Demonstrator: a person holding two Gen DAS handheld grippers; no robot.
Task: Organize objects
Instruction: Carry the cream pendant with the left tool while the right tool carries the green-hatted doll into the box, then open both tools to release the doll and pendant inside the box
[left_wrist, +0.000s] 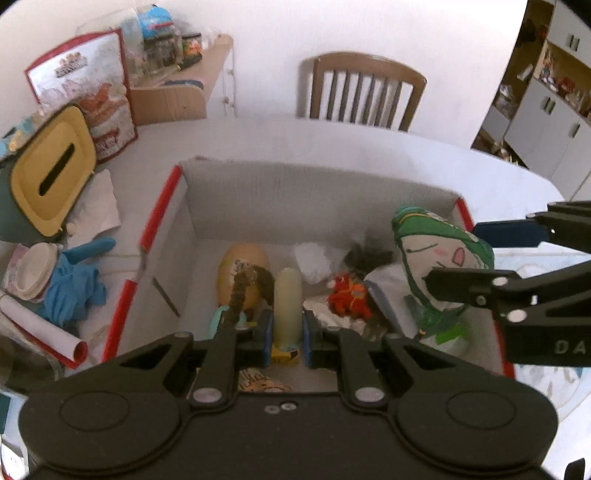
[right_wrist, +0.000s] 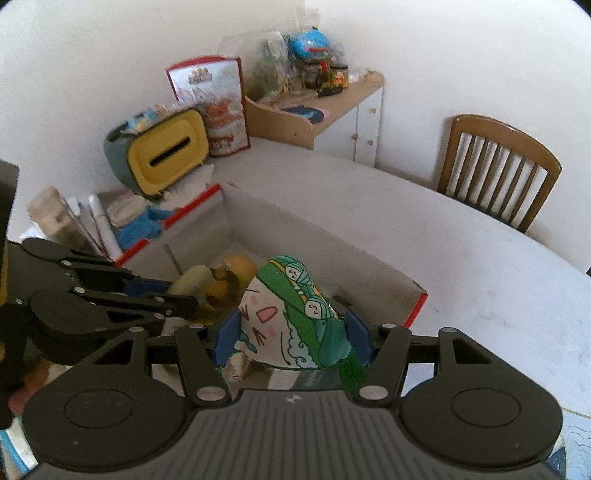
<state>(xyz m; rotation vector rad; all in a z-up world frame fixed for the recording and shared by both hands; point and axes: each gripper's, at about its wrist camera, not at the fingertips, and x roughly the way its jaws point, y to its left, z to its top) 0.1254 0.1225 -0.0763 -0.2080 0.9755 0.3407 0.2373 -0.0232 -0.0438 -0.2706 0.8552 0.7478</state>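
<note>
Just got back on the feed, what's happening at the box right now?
Both tongs are working inside the open cardboard box with red edges on the white table. The left tongs are closed on a pale yellowish cylindrical tube, held upright over the box's clutter. The right tongs grip a green-and-white cartoon-face plush pouch at the box's right end. Other toys, including a small red figure and a tan egg-shaped object, already lie in the box.
</note>
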